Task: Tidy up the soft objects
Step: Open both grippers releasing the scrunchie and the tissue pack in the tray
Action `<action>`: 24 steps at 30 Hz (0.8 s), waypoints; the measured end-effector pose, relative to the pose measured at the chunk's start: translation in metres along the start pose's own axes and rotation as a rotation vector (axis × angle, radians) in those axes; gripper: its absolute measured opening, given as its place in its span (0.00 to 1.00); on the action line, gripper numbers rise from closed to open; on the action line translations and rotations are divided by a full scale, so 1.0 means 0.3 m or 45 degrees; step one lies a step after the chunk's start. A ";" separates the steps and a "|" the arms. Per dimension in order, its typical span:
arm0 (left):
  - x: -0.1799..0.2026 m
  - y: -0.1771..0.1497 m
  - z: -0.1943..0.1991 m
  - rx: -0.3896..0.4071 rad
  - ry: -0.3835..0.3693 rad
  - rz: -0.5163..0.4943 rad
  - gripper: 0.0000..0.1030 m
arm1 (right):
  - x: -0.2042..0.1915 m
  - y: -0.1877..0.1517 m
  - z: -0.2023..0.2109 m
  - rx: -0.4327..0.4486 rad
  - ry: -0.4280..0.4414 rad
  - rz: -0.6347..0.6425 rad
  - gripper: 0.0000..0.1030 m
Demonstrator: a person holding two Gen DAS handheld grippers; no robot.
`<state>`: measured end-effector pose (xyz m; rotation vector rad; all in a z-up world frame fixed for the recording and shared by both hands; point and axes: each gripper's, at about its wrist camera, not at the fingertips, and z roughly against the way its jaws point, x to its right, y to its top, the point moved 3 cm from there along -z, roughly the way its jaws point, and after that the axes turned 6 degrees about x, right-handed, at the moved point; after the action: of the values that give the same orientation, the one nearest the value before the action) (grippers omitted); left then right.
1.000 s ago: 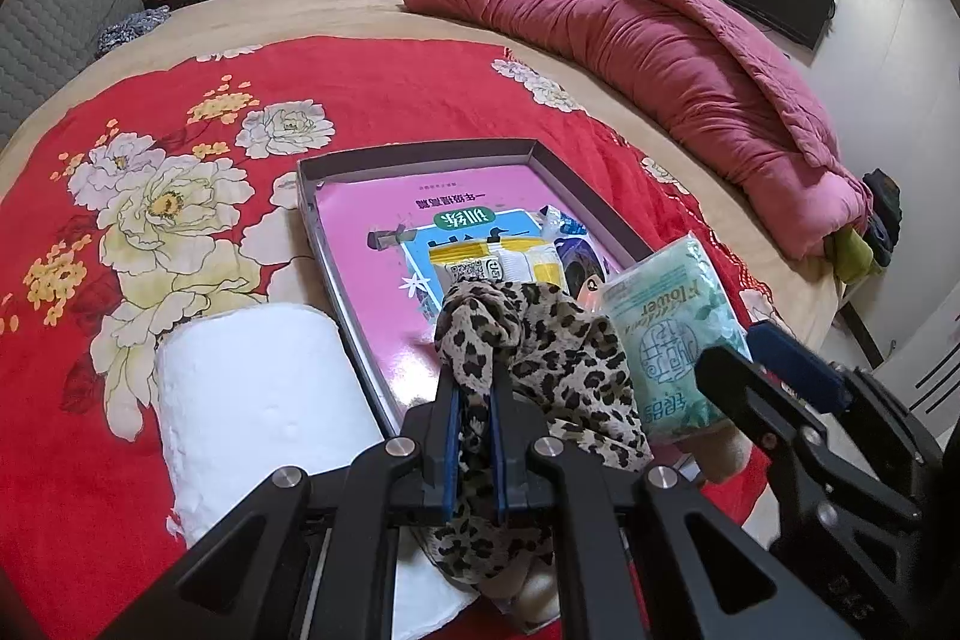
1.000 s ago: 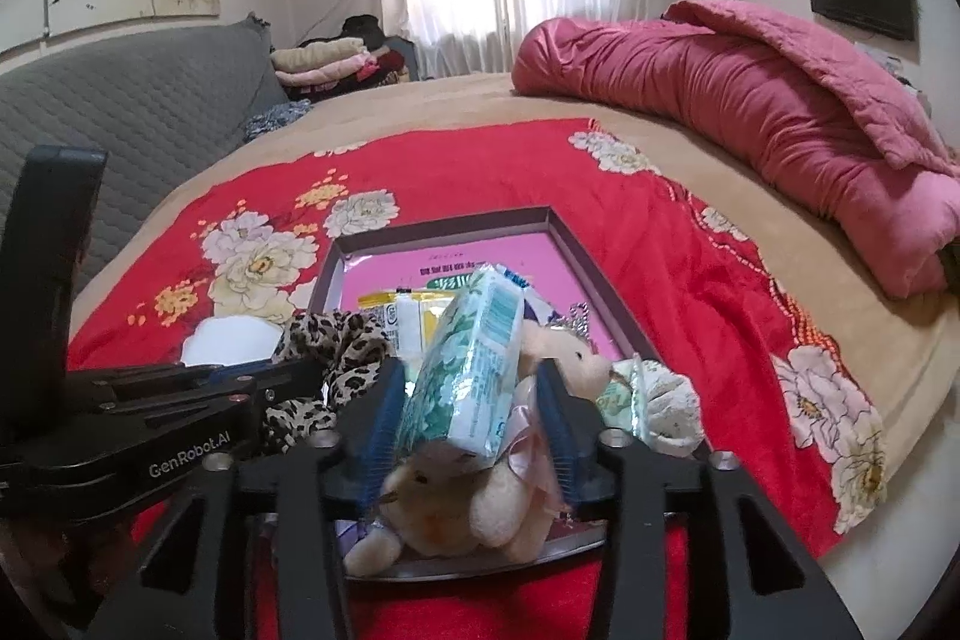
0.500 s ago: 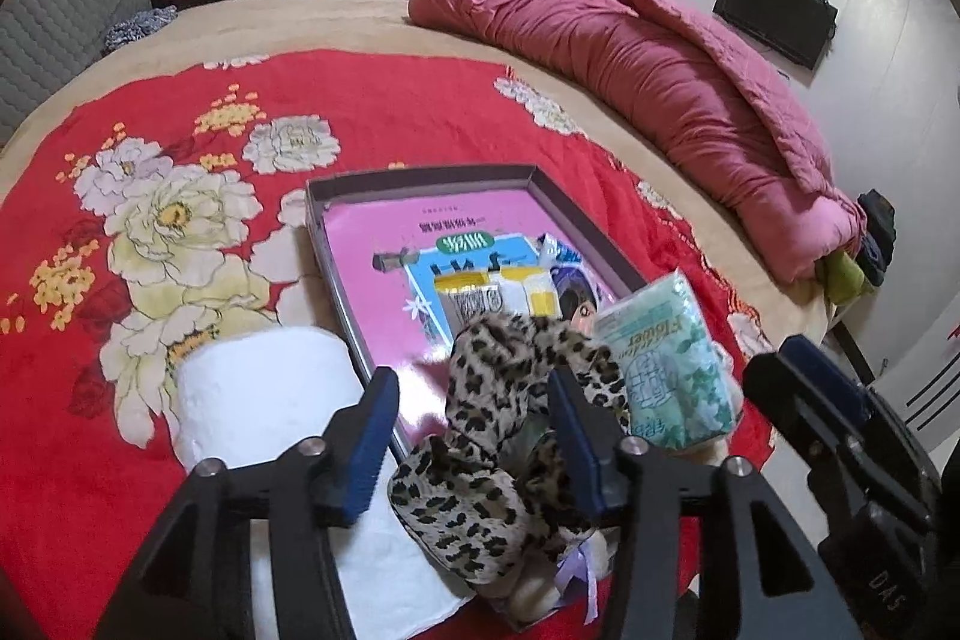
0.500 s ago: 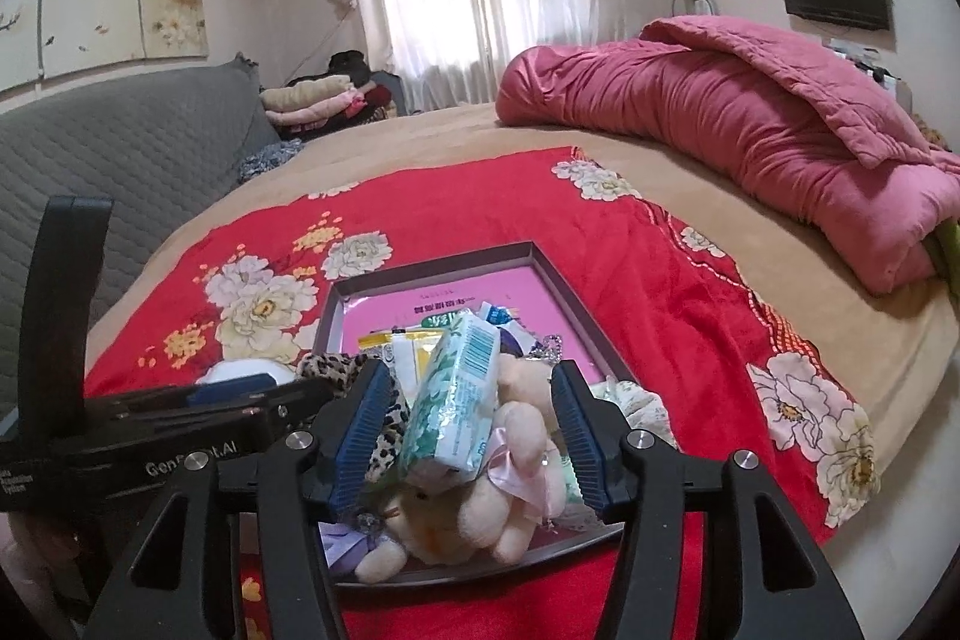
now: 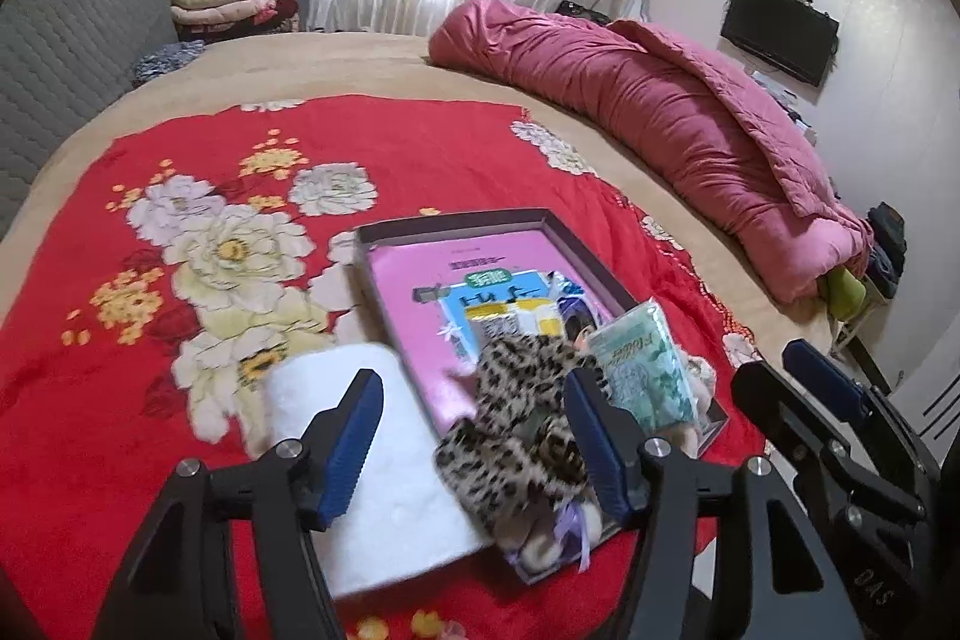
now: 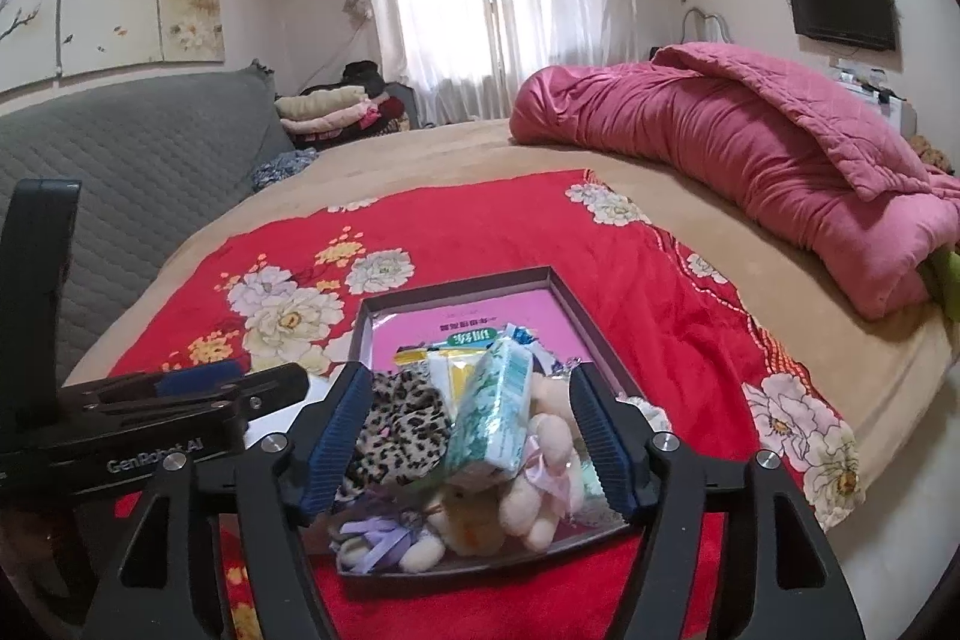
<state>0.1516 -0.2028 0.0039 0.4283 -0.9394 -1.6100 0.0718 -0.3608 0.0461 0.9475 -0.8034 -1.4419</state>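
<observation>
A dark tray [image 5: 456,220] [image 6: 456,285] with a pink bottom lies on the red flowered blanket [image 5: 180,400]. In its near end a leopard-print cloth [image 5: 528,412] [image 6: 402,424] lies heaped beside a green tissue pack [image 5: 642,370] [image 6: 498,412]. A beige plush bear [image 6: 534,484] and a purple bow [image 6: 372,538] lie beneath them. My left gripper [image 5: 474,436] hangs above the cloth, jaws opening, pads off it. The jaws of my right gripper [image 6: 471,430] are also opening, and the pack stands free between them. A white roll [image 5: 384,460] lies left of the tray.
A rolled pink quilt [image 5: 660,118] lies along the far right of the bed. Folded clothes [image 6: 336,112] are stacked at the back, next to a grey padded headboard [image 6: 120,172]. The bed's edge [image 6: 900,400] drops off to the right. Snack packets [image 5: 510,304] lie mid-tray.
The left gripper let go of the leopard cloth, spread its jaws and rose. The right gripper opened off the tissue pack and lifted; pack and cloth stay in the tray.
</observation>
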 end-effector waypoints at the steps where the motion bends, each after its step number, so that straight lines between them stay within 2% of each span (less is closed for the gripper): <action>1: -0.008 -0.007 0.012 -0.011 0.021 0.005 0.61 | -0.006 0.001 0.008 -0.003 -0.006 0.005 0.71; 15: -0.064 -0.122 0.222 -0.007 0.163 0.006 0.61 | -0.119 -0.069 0.111 -0.132 -0.032 0.060 0.72; 24: -0.093 -0.164 0.279 -0.019 0.212 0.024 0.61 | -0.201 -0.121 0.156 -0.170 -0.001 0.103 0.72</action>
<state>0.0674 -0.1475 0.0116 0.5332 -0.8026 -1.5380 0.0136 -0.2998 0.0400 0.8048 -0.7284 -1.4076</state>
